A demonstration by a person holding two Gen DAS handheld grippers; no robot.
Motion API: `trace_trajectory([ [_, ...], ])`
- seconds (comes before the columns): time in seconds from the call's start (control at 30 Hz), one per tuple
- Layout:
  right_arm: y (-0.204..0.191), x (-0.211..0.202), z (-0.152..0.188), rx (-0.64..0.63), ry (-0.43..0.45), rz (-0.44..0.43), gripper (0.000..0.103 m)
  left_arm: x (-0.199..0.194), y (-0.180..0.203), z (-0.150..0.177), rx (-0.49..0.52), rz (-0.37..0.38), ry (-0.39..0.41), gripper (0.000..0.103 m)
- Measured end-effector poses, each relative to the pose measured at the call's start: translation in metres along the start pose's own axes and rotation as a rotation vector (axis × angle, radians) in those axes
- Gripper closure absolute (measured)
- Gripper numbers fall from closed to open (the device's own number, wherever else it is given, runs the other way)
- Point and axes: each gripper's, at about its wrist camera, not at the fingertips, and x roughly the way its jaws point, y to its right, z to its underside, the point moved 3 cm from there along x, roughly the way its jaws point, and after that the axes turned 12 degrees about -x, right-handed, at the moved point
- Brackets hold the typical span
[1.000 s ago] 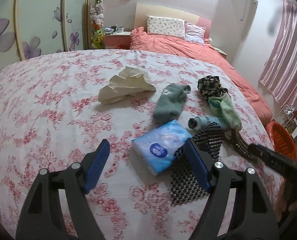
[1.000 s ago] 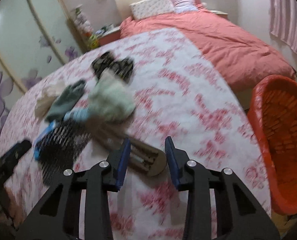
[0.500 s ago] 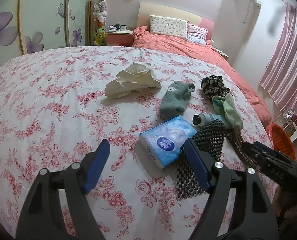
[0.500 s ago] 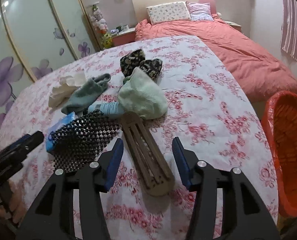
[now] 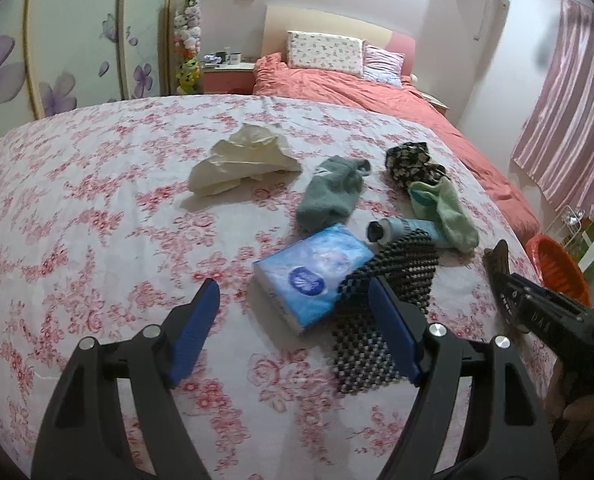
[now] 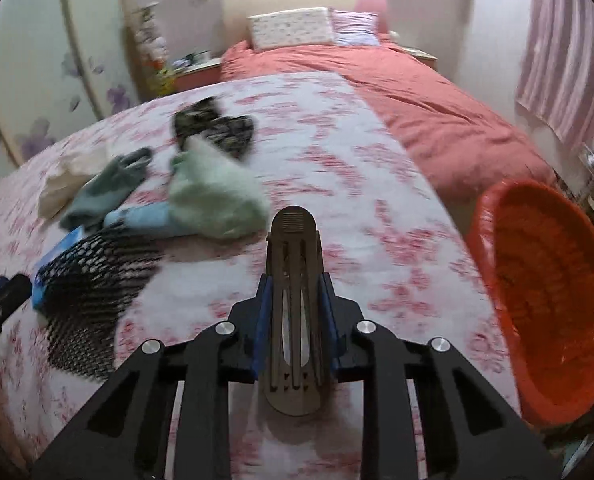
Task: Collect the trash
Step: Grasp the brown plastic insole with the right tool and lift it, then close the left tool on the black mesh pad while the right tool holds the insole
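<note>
Right wrist view: we see our right tongs (image 6: 295, 320) angled downward over a bed (image 6: 357, 184) covered in a white sheet with pink flowers. Their blue pads are closing on a long brown slatted piece (image 6: 295, 292), which sits between them and juts forward past the tips, lifted above the sheet. Off the bed's right edge stands an orange basket (image 6: 553, 288) with a clear liner. To the left lie a pale green sock (image 6: 213, 196), a light blue tube (image 6: 145, 218) partly under it, a grey-green sock (image 6: 105, 188), a dark patterned cloth (image 6: 217, 130), a cream crumpled paper (image 6: 69, 176) and a black woven mat (image 6: 93, 280). This view is blurred.

Left wrist view: our left tongs (image 5: 295, 326) also tilt down toward the bed, spread wide with nothing between the pads, hanging above the sheet. Just beyond them lies a blue tissue pack (image 5: 313, 276), its right edge touching the black mat. Farther back are the crumpled paper, the two socks, the tube and the patterned cloth. At the right edge the other tongs appear with the brown piece's tip poking up, and the orange basket sits behind them on the floor.
</note>
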Motion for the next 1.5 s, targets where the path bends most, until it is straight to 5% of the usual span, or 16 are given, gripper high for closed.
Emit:
trace_trajectory([
  [0.7,0.0,0.005,-0.002,0.03,-0.002,-0.05,0.065,0.033,0.057,0.005,0.196,-0.019,-0.012,0.049],
  [1.0,-0.006,0.011,-0.009,0.007,-0.003,-0.042,0.057,0.039,0.076,0.009,0.265,-0.028,-0.021,0.075],
  [1.1,-0.004,0.013,-0.011,-0.005,-0.01,-0.018,0.07,0.04,0.079,0.01,0.271,-0.025,-0.025,0.077],
  [1.37,0.0,0.01,-0.008,0.005,-0.004,-0.039,0.07,0.041,0.087,0.014,0.286,-0.019,-0.027,0.069],
  [1.43,0.003,0.009,-0.007,0.01,0.001,-0.044,0.071,0.043,0.091,0.016,0.302,-0.019,-0.03,0.095],
  [1.5,0.008,0.006,-0.005,0.028,0.008,-0.049,0.071,0.042,0.09,0.016,0.293,0.005,-0.042,0.096],
])
